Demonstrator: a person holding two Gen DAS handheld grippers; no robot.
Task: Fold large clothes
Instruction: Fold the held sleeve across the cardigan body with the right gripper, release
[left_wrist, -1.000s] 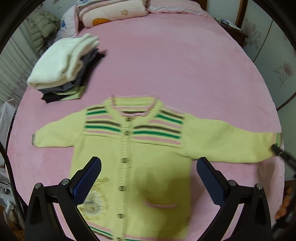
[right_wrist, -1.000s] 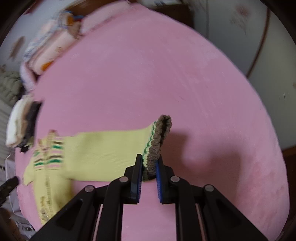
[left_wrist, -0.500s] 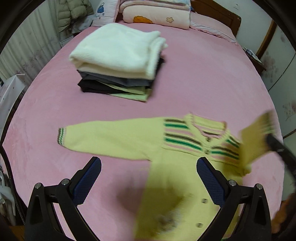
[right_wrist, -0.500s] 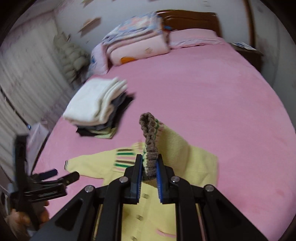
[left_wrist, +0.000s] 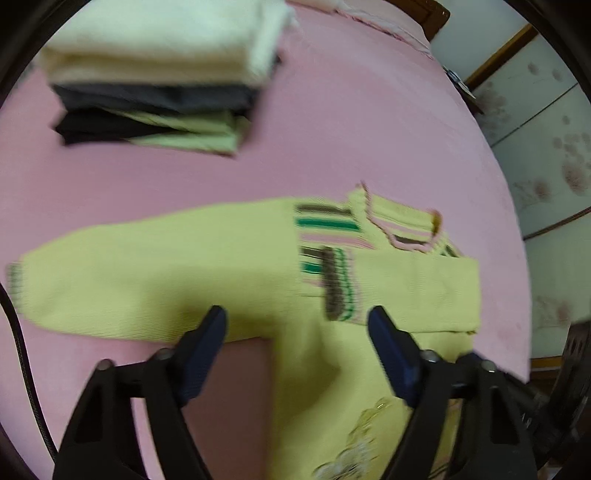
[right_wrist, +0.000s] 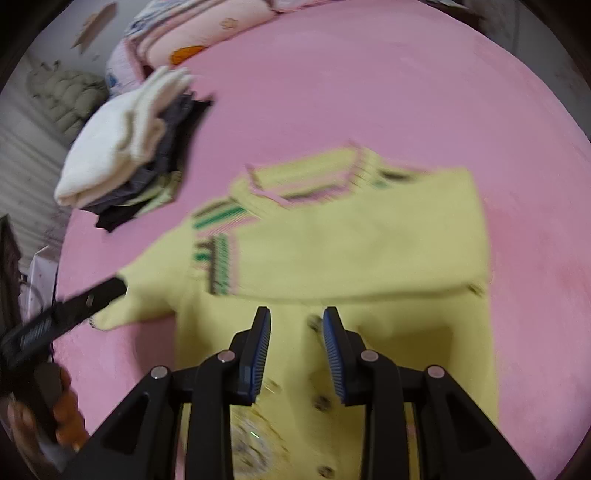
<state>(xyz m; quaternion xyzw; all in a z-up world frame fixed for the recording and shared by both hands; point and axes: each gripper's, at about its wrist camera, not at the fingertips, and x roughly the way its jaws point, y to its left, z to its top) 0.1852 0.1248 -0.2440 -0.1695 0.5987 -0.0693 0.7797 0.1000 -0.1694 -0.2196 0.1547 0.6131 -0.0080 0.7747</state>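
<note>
A yellow knit cardigan (left_wrist: 303, 347) with green, brown and pink stripes lies flat on the pink bed (left_wrist: 351, 122). Its right sleeve (right_wrist: 351, 254) is folded across the chest, the striped cuff (left_wrist: 338, 282) near the middle. Its left sleeve (left_wrist: 147, 273) lies stretched out to the left. My left gripper (left_wrist: 297, 325) is open and empty, low over the left sleeve's underarm. My right gripper (right_wrist: 295, 325) is open and empty above the button line of the cardigan (right_wrist: 332, 350). The left gripper also shows in the right wrist view (right_wrist: 74, 306), over the left sleeve.
A stack of folded clothes (left_wrist: 159, 74), white on top and grey, black and yellow-green below, sits on the bed beyond the left sleeve; it also shows in the right wrist view (right_wrist: 129, 144). Bedding (right_wrist: 192, 26) is piled at the headboard. Patterned wall panels (left_wrist: 546, 147) stand on the right.
My right gripper carried the right cuff across the cardigan, opened and let it go; the sleeve now lies folded on the chest. My left gripper moved lower and closer to the left sleeve.
</note>
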